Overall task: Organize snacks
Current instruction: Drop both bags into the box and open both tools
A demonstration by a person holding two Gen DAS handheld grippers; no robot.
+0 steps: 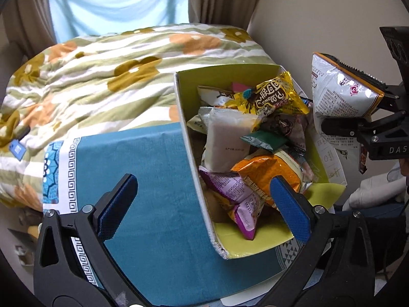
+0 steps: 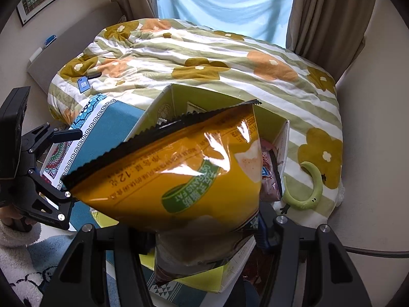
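An open cardboard box with a green lining [image 1: 189,138] stands on a teal cloth [image 1: 153,179] and holds several snack packets. Among them are a yellow one [image 1: 276,97], a white one [image 1: 227,138], an orange one [image 1: 268,171] and a purple one [image 1: 230,186]. My left gripper [image 1: 202,192] is open wide over the box's near end, one finger outside the wall, the other over the packets, holding nothing. My right gripper [image 2: 204,230] is shut on a large orange chip bag [image 2: 179,174] above the box [image 2: 163,102]. The bag's silver back [image 1: 340,89] shows in the left wrist view.
A floral quilt [image 2: 204,58] covers the bed behind the box. A green crescent toy [image 2: 309,192] lies on it to the right, a blue tag [image 2: 83,83] to the left. Curtains [image 2: 327,12] and a wall close off the far side.
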